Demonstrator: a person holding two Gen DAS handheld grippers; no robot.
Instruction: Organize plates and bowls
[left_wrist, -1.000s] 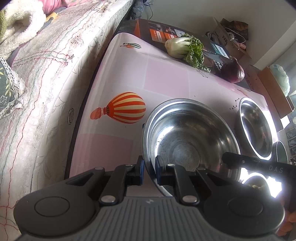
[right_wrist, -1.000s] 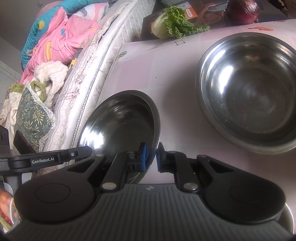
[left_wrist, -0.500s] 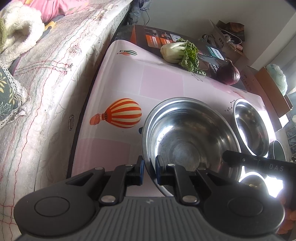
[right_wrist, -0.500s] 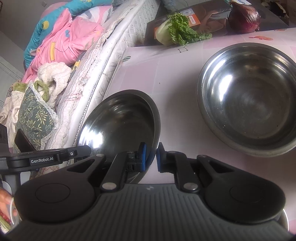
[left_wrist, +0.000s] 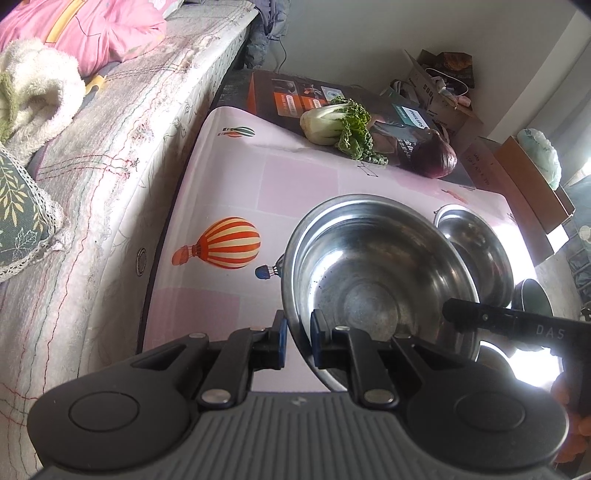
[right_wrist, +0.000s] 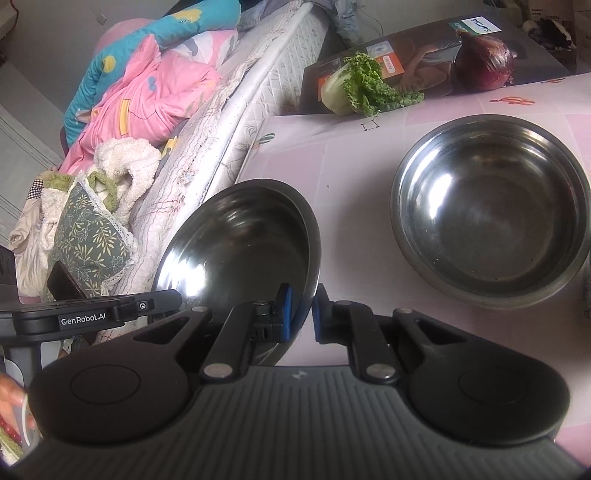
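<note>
My left gripper (left_wrist: 296, 341) is shut on the near rim of a large steel bowl (left_wrist: 373, 280) and holds it above the pink table. My right gripper (right_wrist: 301, 312) is shut on the opposite rim of the same bowl (right_wrist: 240, 243), which tilts in its view. A second steel bowl (right_wrist: 487, 206) sits on the table to the right; in the left wrist view it (left_wrist: 476, 247) lies just behind the held bowl. A small dark bowl (left_wrist: 532, 297) shows at the right edge.
A bok choy (left_wrist: 336, 123) and a red onion (left_wrist: 434, 157) lie at the table's far edge on flat printed boxes (left_wrist: 295, 98). A bed (left_wrist: 110, 155) with pink bedding runs along the table's left side. Cardboard boxes (left_wrist: 443, 96) stand behind.
Both grippers have lifted the large bowl higher and back; the table and second bowl look smaller and farther. Both grips are unchanged.
</note>
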